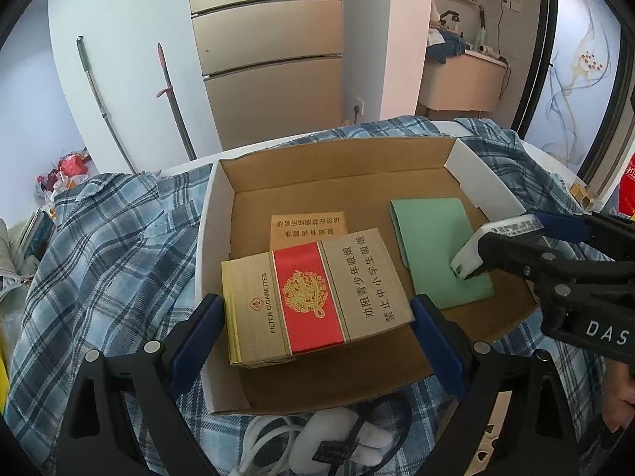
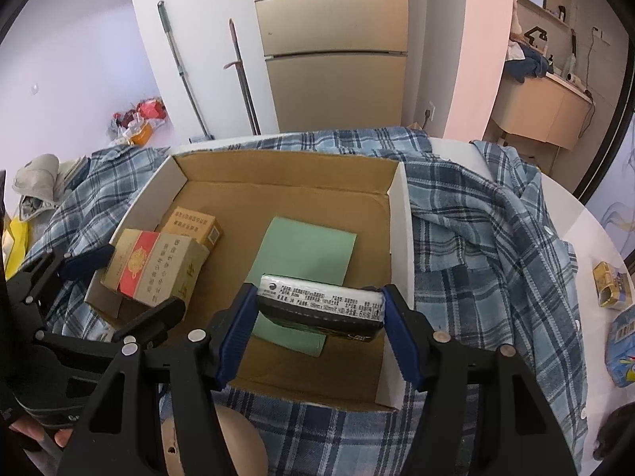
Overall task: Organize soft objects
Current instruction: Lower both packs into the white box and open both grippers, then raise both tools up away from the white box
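Note:
An open cardboard box (image 1: 214,206) (image 2: 399,214) lies on a blue plaid shirt (image 1: 107,238) (image 2: 476,238). My left gripper (image 1: 317,309) (image 2: 135,281) is shut on a gold and red cigarette carton (image 1: 317,293) (image 2: 154,265), held tilted over the box's near left part. Behind it, a smaller orange pack (image 1: 307,226) (image 2: 194,222) rests on the box floor. My right gripper (image 2: 319,305) (image 1: 472,261) is shut on a silver and black soft pack (image 2: 321,301) (image 1: 496,230) just above a green sheet (image 2: 305,250) (image 1: 432,238) that lies flat in the box.
The shirt covers a white round table (image 2: 575,238). A yellow pack (image 2: 611,285) and a blue packet (image 2: 623,349) lie at the table's right edge. A white plush item with a cable (image 1: 341,432) sits in front of the box. A fridge and mop handles stand behind.

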`<state>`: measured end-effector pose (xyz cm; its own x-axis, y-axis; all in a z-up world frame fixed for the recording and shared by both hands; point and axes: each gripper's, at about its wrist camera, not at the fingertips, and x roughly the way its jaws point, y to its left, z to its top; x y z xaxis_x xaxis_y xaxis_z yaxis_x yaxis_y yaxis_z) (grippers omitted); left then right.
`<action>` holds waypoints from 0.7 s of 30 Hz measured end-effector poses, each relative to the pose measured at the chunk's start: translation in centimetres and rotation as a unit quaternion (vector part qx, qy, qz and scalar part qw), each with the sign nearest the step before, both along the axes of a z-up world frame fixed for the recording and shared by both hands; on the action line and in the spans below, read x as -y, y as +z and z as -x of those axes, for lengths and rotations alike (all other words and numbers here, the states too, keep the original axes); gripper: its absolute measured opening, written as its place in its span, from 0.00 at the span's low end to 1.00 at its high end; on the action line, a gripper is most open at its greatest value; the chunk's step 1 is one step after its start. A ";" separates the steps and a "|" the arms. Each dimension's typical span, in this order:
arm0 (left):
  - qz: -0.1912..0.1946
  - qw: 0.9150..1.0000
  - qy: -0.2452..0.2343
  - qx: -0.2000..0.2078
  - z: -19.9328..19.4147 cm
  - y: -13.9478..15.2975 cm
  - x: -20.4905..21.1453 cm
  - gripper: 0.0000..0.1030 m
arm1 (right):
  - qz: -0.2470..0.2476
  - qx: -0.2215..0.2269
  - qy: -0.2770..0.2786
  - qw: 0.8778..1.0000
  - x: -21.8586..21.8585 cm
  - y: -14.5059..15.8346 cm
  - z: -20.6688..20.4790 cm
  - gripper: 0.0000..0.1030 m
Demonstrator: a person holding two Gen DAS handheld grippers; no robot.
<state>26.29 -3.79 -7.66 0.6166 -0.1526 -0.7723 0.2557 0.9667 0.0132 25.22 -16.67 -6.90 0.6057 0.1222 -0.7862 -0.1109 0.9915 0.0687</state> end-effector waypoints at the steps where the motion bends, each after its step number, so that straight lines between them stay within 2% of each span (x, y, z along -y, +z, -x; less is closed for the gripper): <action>1: -0.008 1.000 -0.003 -0.001 0.0 -0.1 0.2 0.92 | 0.001 0.000 0.001 1.000 0.0 0.0 0.0 0.61; 5: -0.041 0.999 -0.014 0.007 0.3 -0.5 1.1 0.93 | 0.003 0.010 -0.001 1.000 0.0 0.0 -0.1 0.71; 9: -0.033 0.999 -0.015 0.006 0.2 -0.5 1.0 0.93 | 0.001 0.026 -0.011 1.000 0.3 0.5 0.0 0.90; 12: -0.026 1.000 -0.013 0.004 0.1 -0.5 0.8 0.93 | 0.003 0.047 -0.025 0.999 0.8 1.1 0.2 0.90; 14: -0.032 0.999 -0.012 0.017 0.3 -0.1 1.0 0.93 | 0.005 0.056 -0.028 0.998 1.0 1.5 0.3 0.90; 21: -0.035 0.992 -0.023 0.123 2.8 2.9 1.8 0.95 | -0.002 0.093 -0.042 0.995 1.7 3.1 1.0 0.90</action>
